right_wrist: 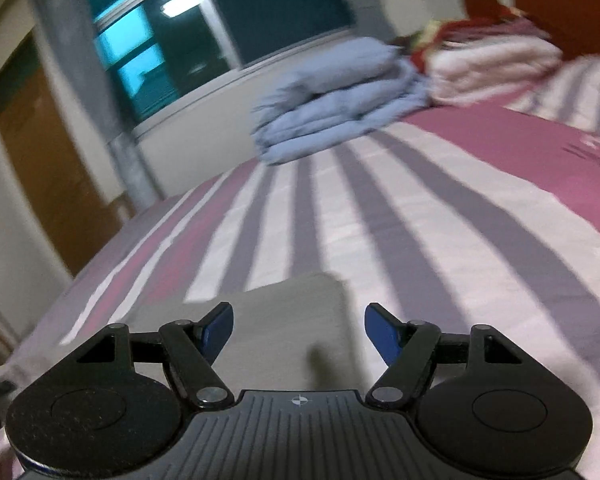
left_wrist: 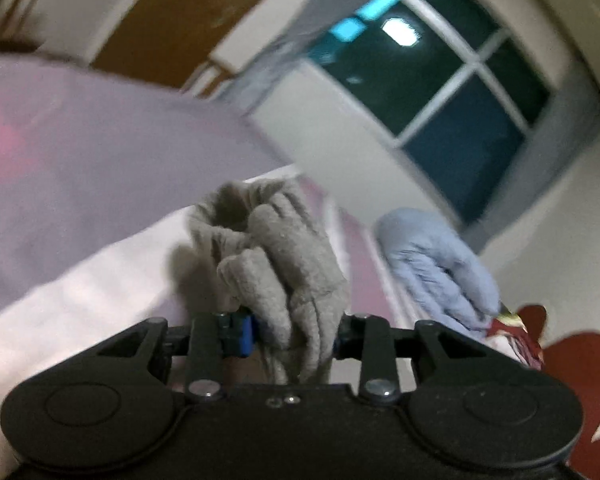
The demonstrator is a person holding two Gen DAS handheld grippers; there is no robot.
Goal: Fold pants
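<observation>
Left gripper (left_wrist: 292, 332): jaws closed on a bunched fold of the grey pants (left_wrist: 276, 264); fabric rises in thick ridges between the blue pads, lifted off the bed (left_wrist: 80, 280). Left view is motion-blurred.

Right gripper (right_wrist: 299, 334): jaws spread apart, holding nothing, poised just above a flat grey section of the pants lying on the striped pink-and-grey bedspread (right_wrist: 380, 208).

Folded blue bedding (right_wrist: 340, 100) sits stacked at the far end of the bed, below the window (right_wrist: 220, 20).

Black hand-held gripper (right_wrist: 299, 334) — blue pads (right_wrist: 380, 334); silver screws (right_wrist: 210, 393).
</observation>
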